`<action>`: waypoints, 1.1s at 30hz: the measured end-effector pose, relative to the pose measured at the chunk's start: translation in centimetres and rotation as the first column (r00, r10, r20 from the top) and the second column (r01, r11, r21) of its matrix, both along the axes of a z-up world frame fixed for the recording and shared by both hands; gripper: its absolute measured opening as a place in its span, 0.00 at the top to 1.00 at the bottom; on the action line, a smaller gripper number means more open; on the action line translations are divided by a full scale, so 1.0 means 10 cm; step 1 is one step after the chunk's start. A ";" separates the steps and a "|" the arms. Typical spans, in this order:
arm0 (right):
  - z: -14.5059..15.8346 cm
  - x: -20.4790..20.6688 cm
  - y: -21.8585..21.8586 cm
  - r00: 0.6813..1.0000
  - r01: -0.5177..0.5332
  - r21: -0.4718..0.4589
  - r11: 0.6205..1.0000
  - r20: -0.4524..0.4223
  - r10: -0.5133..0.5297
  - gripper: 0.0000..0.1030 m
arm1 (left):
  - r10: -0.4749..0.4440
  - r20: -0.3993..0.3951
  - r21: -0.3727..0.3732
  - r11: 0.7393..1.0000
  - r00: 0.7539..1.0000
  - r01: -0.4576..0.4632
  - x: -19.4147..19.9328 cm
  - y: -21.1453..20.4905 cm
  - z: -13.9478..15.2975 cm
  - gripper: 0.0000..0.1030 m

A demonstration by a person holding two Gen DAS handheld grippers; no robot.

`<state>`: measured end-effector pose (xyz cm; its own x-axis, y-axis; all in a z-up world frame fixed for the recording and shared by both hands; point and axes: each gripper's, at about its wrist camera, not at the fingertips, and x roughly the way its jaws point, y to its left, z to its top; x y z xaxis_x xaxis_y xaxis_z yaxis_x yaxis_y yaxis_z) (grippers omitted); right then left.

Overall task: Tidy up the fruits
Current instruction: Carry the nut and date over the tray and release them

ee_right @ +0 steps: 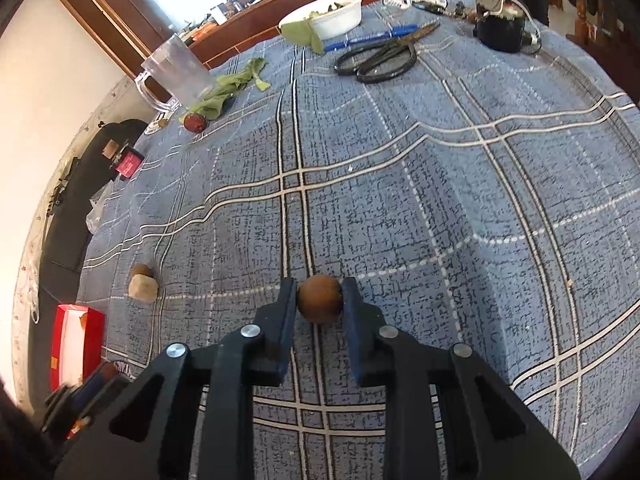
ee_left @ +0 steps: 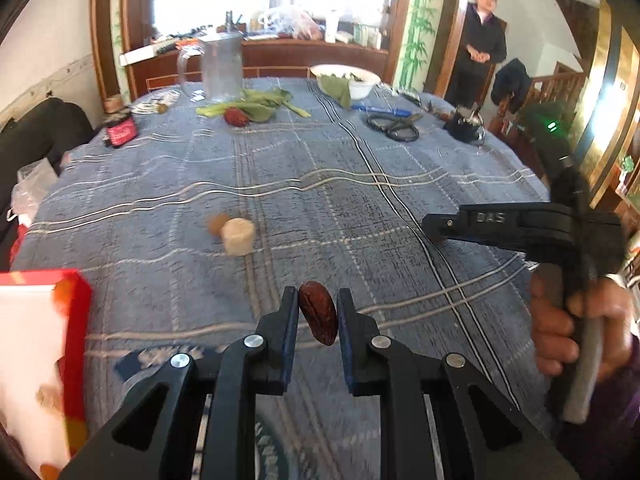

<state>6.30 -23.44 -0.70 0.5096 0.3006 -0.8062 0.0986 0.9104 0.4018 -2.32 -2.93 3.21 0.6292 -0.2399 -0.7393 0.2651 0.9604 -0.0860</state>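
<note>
Left wrist view is showing the left gripper (ee_left: pixel 318 312) pinching a red date (ee_left: pixel 319 313) above the tablecloth (ee_left: pixel 280 168) while the right gripper (ee_right: pixel 320 298) is clamping a round brown fruit (ee_right: pixel 320 298), probably both heading for the red box (ee_left: pixel 44 360).

The blue plaid-covered tabletop (ee_right: pixel 440 200) carries scissors (ee_right: pixel 380 60), a white bowl (ee_right: pixel 340 16) and a clear jug (ee_right: pixel 176 68) far off, and near left a pale block (ee_right: pixel 143 288), perhaps cork.

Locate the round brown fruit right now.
In the right wrist view, the round brown fruit sits clamped in the right gripper, held above the blue plaid tablecloth.
</note>
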 end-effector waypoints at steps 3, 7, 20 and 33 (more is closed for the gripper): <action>0.09 -0.05 0.00 0.998 0.007 -0.003 1.000 0.062 -0.007 0.76 | 0.028 0.036 -0.014 1.000 0.999 -0.027 -0.19 0.17 0.12 0.83; 0.26 -0.14 0.00 0.984 0.026 -0.004 1.000 0.174 -0.025 0.76 | 0.084 0.077 -0.019 0.996 0.993 -0.083 -0.44 0.45 0.25 0.83; 0.61 -0.52 0.56 0.939 -0.034 0.033 0.999 0.344 0.020 0.76 | 0.323 0.141 -0.042 0.946 0.936 -0.320 -0.86 1.61 0.43 0.83; 0.91 -0.97 2.68 0.805 -0.505 -0.011 0.863 0.353 0.476 0.76 | 0.524 0.211 -0.047 0.849 0.825 -0.527 -1.04 2.55 0.50 0.83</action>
<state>-3.41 3.36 8.44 0.5085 0.6389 -0.5772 -0.5052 0.7642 0.4009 -12.74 22.57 8.20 0.7963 0.1794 -0.5777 -0.2693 0.9603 -0.0730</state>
